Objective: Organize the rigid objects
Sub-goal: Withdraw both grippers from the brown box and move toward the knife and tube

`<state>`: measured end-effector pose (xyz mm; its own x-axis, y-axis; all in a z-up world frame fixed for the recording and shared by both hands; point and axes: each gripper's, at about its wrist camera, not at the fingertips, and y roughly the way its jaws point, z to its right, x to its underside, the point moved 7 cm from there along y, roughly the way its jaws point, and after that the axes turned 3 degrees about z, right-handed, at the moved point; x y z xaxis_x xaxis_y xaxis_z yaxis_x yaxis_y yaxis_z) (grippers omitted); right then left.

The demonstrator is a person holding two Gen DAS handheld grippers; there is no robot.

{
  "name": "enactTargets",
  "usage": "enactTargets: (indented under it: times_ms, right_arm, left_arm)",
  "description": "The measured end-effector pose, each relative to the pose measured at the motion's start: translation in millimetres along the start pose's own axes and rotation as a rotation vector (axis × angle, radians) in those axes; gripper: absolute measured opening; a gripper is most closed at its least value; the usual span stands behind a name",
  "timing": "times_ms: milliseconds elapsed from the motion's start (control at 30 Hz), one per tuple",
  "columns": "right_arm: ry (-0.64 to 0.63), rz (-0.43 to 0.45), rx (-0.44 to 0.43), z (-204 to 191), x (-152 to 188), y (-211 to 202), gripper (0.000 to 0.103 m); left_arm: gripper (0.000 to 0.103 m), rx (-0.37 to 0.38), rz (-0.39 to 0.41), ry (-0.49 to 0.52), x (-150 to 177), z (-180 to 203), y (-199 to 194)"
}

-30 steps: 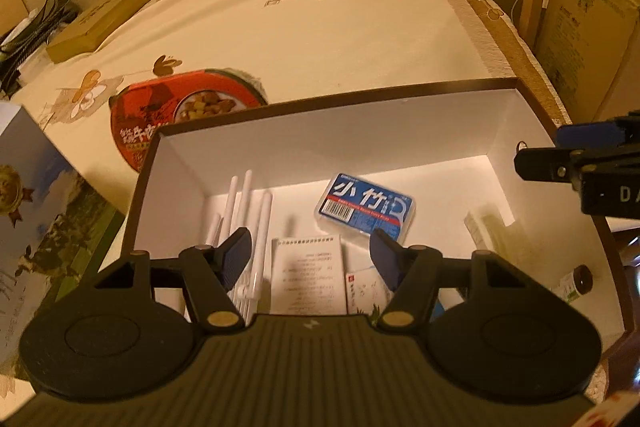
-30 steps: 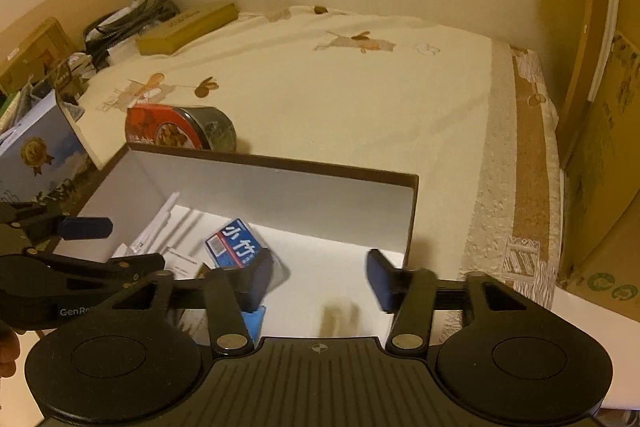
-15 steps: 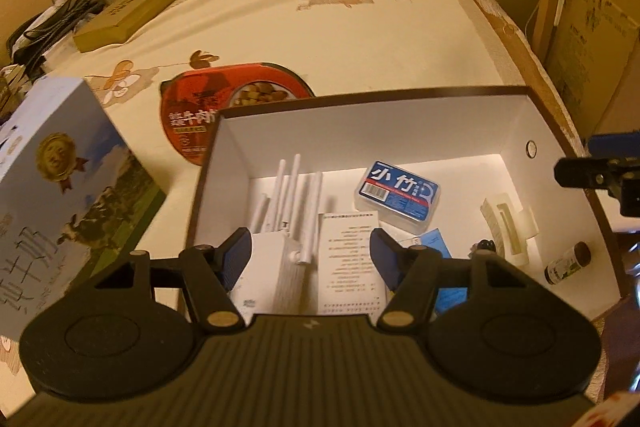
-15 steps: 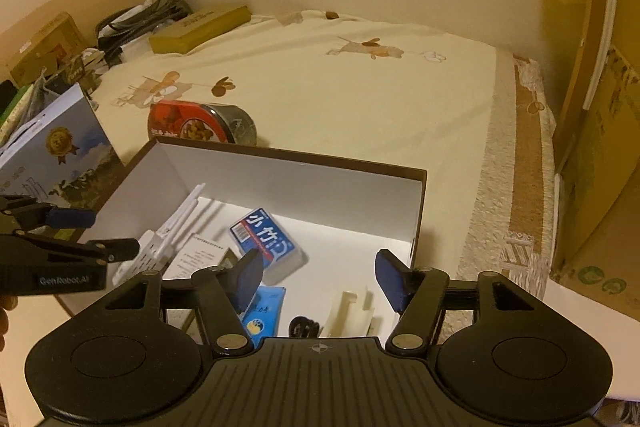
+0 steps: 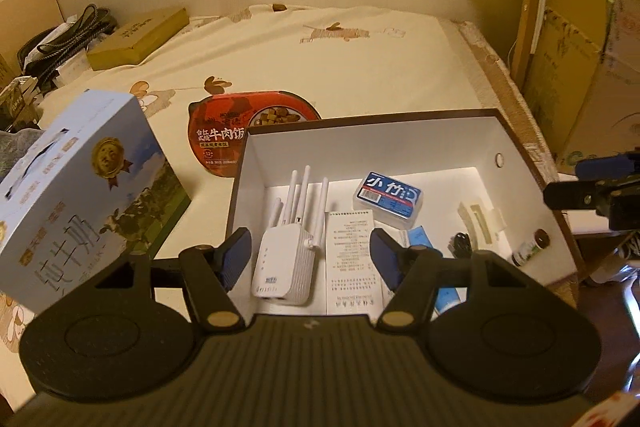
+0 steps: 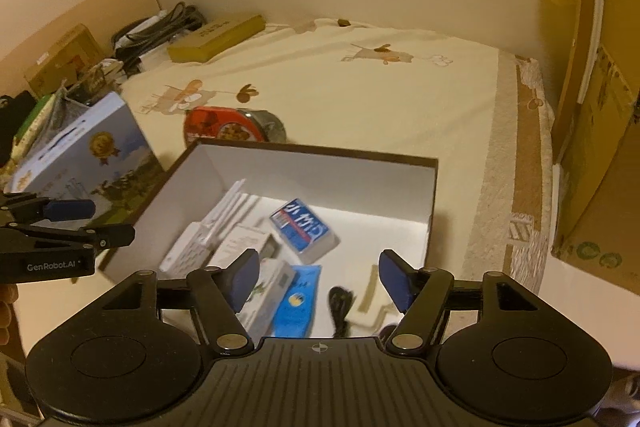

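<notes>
Both the left gripper (image 5: 310,259) and right gripper (image 6: 318,277) hung apart, empty, the right's jaws just widening; the box (image 5: 520,147) contents at lower frame were partly hidden, a dark coil (image 6: 340,307) perhaps cable.

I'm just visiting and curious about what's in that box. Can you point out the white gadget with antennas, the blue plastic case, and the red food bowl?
white antenna router (image 5: 282,267): left wrist view, front face of its body.
blue plastic case (image 5: 387,198): left wrist view, printed lid.
red food bowl (image 5: 240,123): left wrist view, printed lid.
</notes>
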<state>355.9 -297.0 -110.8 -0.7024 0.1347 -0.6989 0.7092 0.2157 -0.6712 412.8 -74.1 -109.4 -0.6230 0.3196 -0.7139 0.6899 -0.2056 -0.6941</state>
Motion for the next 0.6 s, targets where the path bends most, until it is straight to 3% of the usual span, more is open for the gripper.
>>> enactTargets:
  times_ms: [600]
  right_arm:
    - [0.001, -0.060, -0.050, -47.9, 69.0, -34.0, 0.065]
  left_arm:
    - [0.062, -0.037, 0.015, 0.014, 57.1, -17.9, -87.6]
